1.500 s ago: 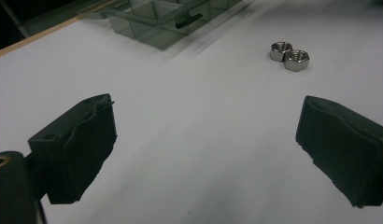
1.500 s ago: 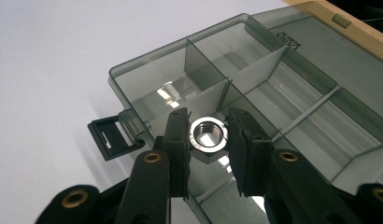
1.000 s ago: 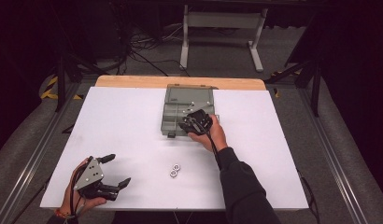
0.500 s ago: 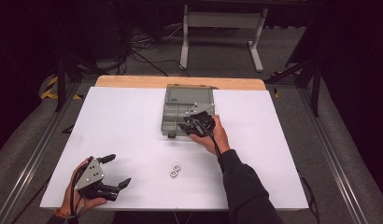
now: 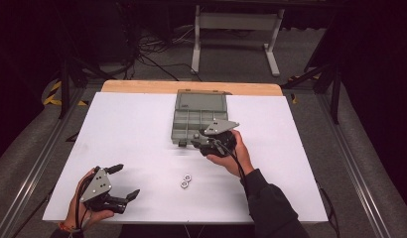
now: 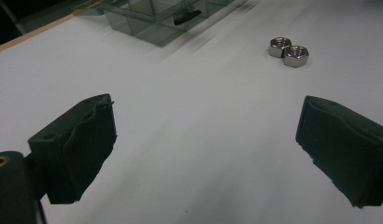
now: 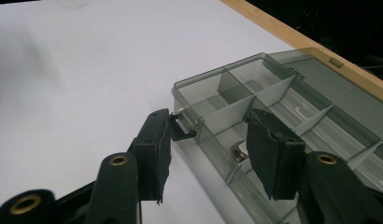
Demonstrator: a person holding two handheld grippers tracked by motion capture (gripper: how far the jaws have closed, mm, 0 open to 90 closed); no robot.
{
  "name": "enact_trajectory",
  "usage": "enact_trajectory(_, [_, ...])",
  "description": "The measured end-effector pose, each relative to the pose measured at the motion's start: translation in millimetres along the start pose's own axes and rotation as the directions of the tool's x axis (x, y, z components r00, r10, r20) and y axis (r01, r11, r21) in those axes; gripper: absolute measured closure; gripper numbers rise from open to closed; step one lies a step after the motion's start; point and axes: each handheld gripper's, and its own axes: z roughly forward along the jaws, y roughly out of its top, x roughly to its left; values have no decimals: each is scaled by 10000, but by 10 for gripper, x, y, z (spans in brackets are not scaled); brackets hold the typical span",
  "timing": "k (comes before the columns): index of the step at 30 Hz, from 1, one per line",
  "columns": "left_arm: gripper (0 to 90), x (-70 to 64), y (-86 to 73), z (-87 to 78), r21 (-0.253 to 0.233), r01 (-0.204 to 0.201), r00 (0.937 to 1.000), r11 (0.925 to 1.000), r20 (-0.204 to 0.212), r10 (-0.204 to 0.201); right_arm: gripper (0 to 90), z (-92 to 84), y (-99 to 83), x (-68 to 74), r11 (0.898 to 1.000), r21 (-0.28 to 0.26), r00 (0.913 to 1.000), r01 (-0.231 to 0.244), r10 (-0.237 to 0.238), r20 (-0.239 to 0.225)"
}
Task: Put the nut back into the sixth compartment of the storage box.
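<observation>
lab; cables, white test table

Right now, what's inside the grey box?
In the right gripper view the box has divided compartments; one near compartment holds a metal nut. The right gripper covers part of the near row, and the compartments in view beyond are bare.

hidden: near wall of the grey clear plastic compartment box behind the right gripper in the high view | cut off: box's far end in the right gripper view | blurred: box in the left gripper view | too small: two silver hexagonal metal nuts, threads unreadable
</observation>
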Motion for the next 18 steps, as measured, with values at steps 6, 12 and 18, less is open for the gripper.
enact_trajectory(6, [57, -2, -1, 3, 53, -9, 10000, 10000, -11, 9, 434, -105, -86, 93, 9995, -241, 9998, 196, -198, -81])
enact_trajectory(12, [57, -4, 1, 11, 102, -63, 10000, 9999, -8, 63, 362, -127, -178, 130, 9995, -232, 9998, 210, -211, -59])
enact_trajectory(18, [57, -9, 0, 17, 143, -79, 10000, 9999, -24, 79, 205, -154, -262, 179, 9995, -131, 9995, 294, -294, -65])
